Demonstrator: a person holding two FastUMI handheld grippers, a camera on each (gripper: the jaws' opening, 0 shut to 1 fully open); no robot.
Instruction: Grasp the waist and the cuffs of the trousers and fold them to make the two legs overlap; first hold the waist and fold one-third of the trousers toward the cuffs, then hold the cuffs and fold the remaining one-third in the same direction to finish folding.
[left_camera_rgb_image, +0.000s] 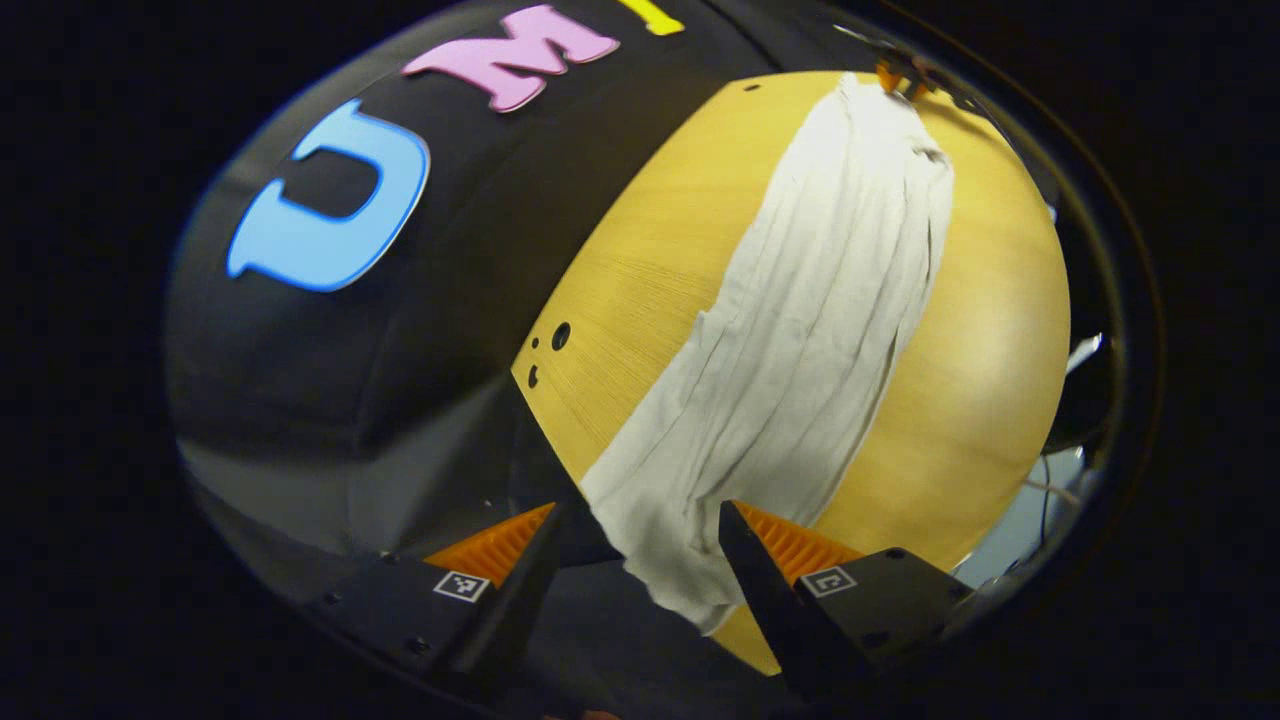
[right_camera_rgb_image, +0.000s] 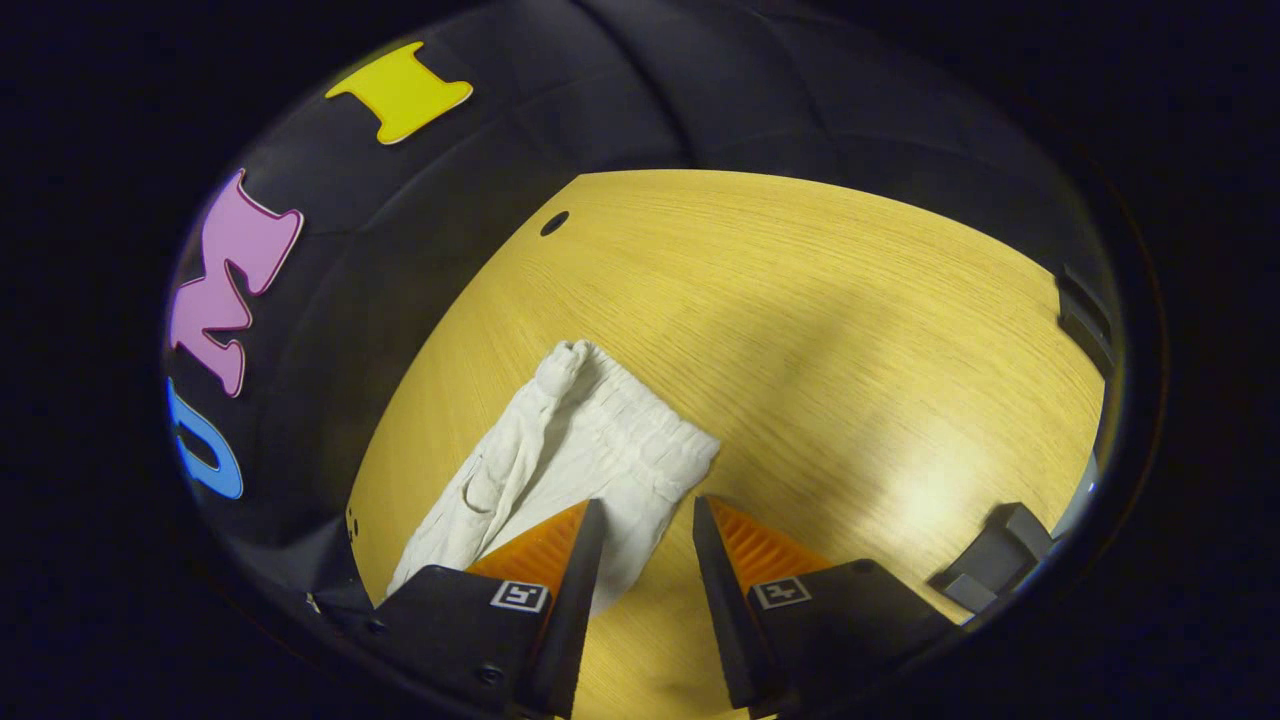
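White trousers (left_camera_rgb_image: 820, 300) lie stretched out as one long narrow strip on the wooden table (left_camera_rgb_image: 980, 380). Their near end hangs a little over the table's edge, and there my left gripper (left_camera_rgb_image: 640, 508) stands open with the cloth between its fingers. At the far end of the strip I see part of the other gripper (left_camera_rgb_image: 900, 72). In the right gripper view the gathered elastic waist (right_camera_rgb_image: 620, 420) lies flat on the table (right_camera_rgb_image: 820, 330). My right gripper (right_camera_rgb_image: 648, 503) hovers open just over the waist's edge, the cloth running under one finger.
Small round holes (left_camera_rgb_image: 560, 335) mark the tabletop near its edge, and another hole (right_camera_rgb_image: 553, 222) sits at the far side. Dark brackets (right_camera_rgb_image: 1000, 555) stick out at the table's right rim. Black cloth walls close in behind the table.
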